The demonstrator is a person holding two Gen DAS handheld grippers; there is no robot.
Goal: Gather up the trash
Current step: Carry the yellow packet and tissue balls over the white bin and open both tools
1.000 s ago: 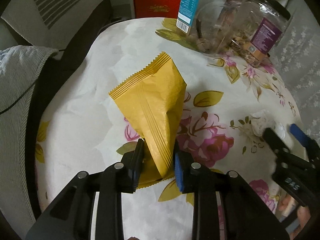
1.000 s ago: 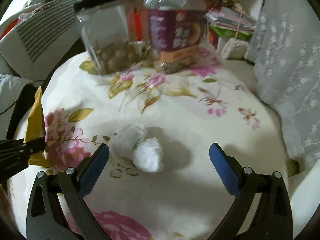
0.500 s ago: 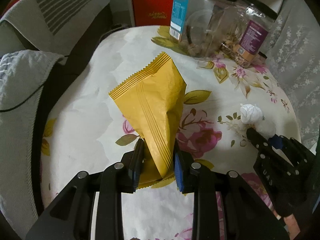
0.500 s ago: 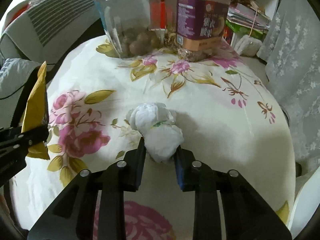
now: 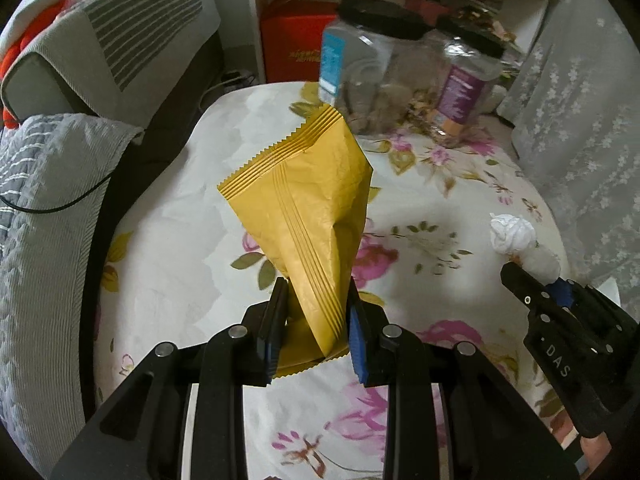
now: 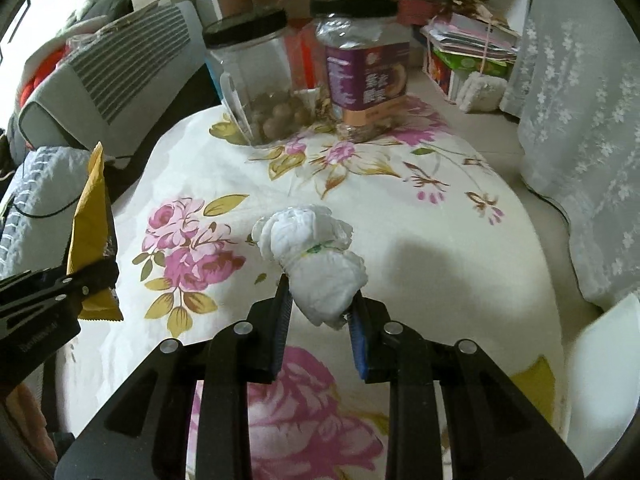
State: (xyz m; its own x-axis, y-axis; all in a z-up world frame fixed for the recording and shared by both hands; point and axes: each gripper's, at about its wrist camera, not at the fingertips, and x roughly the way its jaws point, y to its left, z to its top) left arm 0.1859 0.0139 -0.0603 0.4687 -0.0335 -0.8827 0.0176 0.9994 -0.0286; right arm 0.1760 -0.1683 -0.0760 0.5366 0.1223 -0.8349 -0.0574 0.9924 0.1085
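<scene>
Floral tablecloth [image 6: 400,216] bare ahead; left gripper [image 5: 316,320] pinching yellow packet [image 5: 304,204], right gripper [image 6: 320,312] pinching white wad [image 6: 316,260].

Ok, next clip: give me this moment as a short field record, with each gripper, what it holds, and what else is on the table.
left gripper: shut on the yellow snack wrapper, wrapper lifted off the cloth
right gripper: shut on the white tissue wad, wad raised above the cloth
surface: round table with floral tablecloth
other items: two black-lidded clear jars at the far edge, one with nuts, one with a purple label
trash left on the cloth: none visible
</scene>
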